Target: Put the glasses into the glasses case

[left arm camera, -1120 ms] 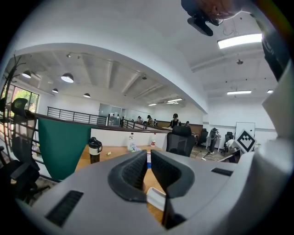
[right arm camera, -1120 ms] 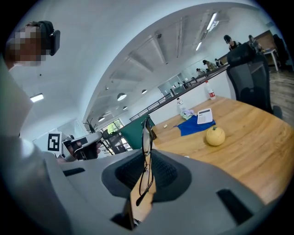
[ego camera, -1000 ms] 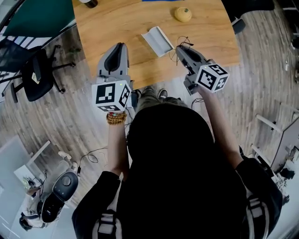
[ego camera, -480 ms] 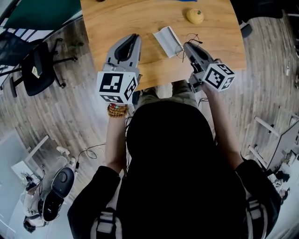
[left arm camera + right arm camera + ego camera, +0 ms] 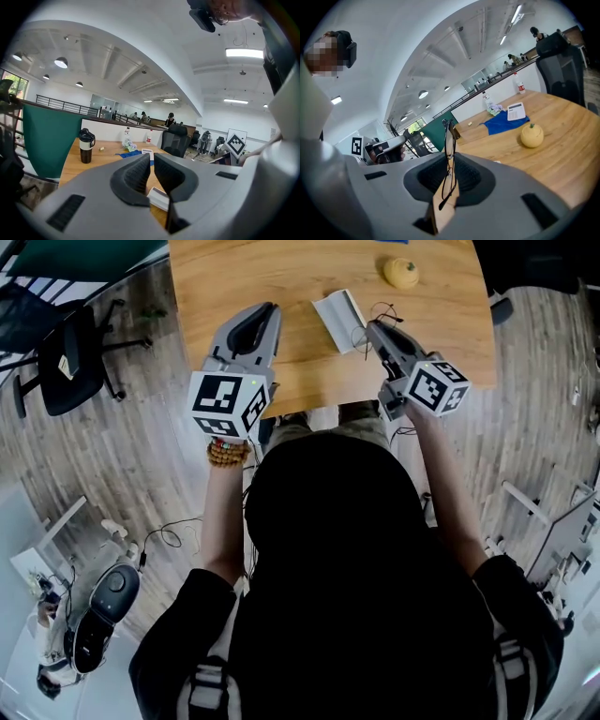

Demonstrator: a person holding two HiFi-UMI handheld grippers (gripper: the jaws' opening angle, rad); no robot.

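An open pale grey glasses case (image 5: 337, 313) lies on the wooden table (image 5: 281, 371), between my two grippers. My right gripper (image 5: 373, 326) hovers just right of the case, shut on thin black-rimmed glasses (image 5: 367, 332). In the right gripper view the glasses (image 5: 449, 154) stand upright, pinched between the pads (image 5: 468, 176). My left gripper (image 5: 265, 310) hangs over the table left of the case. Its jaws are together with only a thin slit and nothing in it. In the left gripper view the case (image 5: 158, 197) shows low behind the left gripper (image 5: 152, 171).
A yellow fruit-shaped object (image 5: 400, 273) sits at the far right of the table. A black tumbler (image 5: 86, 146) stands at the far left; a blue cloth (image 5: 504, 123) with a white pad lies at the back. An office chair (image 5: 66, 371) stands on the floor to the left.
Both grippers have moved forward over the table and a little lower, closing in on the case from either side. The right one still holds the glasses.
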